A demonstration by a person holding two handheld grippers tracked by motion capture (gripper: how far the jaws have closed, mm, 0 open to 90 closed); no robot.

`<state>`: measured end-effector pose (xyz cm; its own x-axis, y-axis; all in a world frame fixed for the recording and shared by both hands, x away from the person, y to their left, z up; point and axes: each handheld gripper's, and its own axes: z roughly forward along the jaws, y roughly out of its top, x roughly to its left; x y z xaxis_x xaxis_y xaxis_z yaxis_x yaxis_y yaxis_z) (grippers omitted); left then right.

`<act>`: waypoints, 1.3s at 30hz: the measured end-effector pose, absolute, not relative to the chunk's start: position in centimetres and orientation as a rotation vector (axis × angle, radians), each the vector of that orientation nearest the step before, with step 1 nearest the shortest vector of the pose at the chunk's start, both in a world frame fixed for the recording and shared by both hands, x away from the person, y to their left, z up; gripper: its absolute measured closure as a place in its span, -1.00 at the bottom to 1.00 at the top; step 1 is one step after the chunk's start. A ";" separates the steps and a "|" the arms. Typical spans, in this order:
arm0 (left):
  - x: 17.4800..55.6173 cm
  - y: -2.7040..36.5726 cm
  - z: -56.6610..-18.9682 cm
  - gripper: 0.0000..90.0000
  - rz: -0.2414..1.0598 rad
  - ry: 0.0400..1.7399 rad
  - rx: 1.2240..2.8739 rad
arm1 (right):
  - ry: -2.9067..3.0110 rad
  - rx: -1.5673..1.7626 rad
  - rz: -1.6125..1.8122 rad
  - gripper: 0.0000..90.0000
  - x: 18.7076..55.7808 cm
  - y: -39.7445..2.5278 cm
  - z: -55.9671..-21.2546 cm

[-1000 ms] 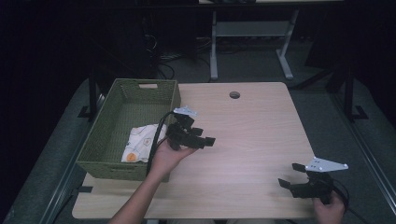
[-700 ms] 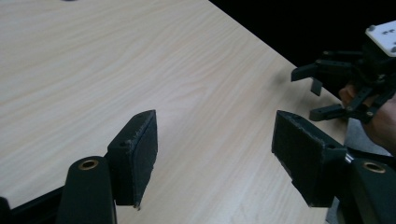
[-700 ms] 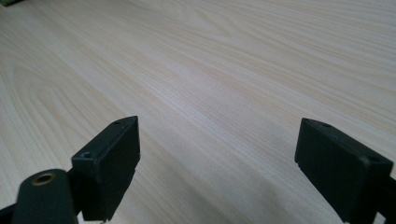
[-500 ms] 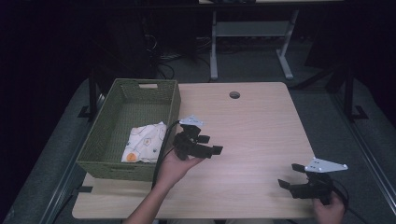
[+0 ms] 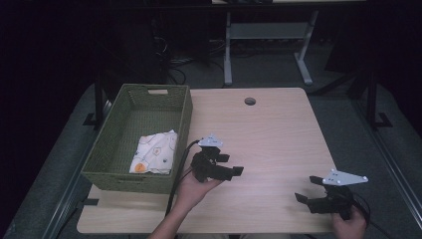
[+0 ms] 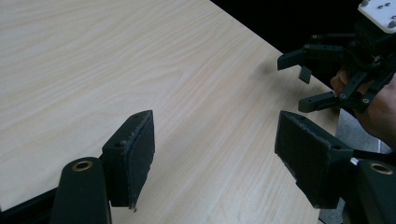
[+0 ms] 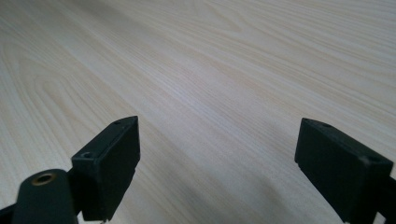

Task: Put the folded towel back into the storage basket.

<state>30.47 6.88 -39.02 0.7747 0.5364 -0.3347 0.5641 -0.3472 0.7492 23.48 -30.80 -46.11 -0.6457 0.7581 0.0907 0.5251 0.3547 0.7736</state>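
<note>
Both jaws gape, holding nothing: my left gripper [image 5: 219,167] sits nearer the cloth [image 5: 154,152] in the basket [image 5: 184,112] at the table's left edge; my right gripper [image 5: 326,196] waits near the right corner.

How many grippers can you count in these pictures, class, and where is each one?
2. The left gripper is held over the table just right of the green basket, jaws open. The right gripper is near the table's front right corner, jaws open.

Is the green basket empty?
No. The green basket holds a folded patterned cloth lying on its bottom.
</note>
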 end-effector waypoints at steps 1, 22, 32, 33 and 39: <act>30.3 6.8 -39.2 -0.35 -0.031 0.824 2.022 | 2.339 1.142 1.174 -0.70 23.5 -30.8 -46.1; 28.2 6.1 -42.7 -0.34 -0.040 0.776 2.037 | 2.363 1.129 1.147 -0.70 23.8 -30.4 -46.3; 27.9 6.8 -43.8 -0.35 -0.021 0.781 2.025 | 2.380 1.106 1.144 -0.69 24.1 -30.1 -46.2; 27.9 6.8 -44.0 -0.35 -0.019 0.784 2.027 | 2.383 1.103 1.148 -0.69 24.1 -30.0 -46.2; 27.8 6.4 -44.8 -0.35 -0.027 0.777 2.047 | 2.391 1.086 1.143 -0.70 24.3 -29.8 -46.2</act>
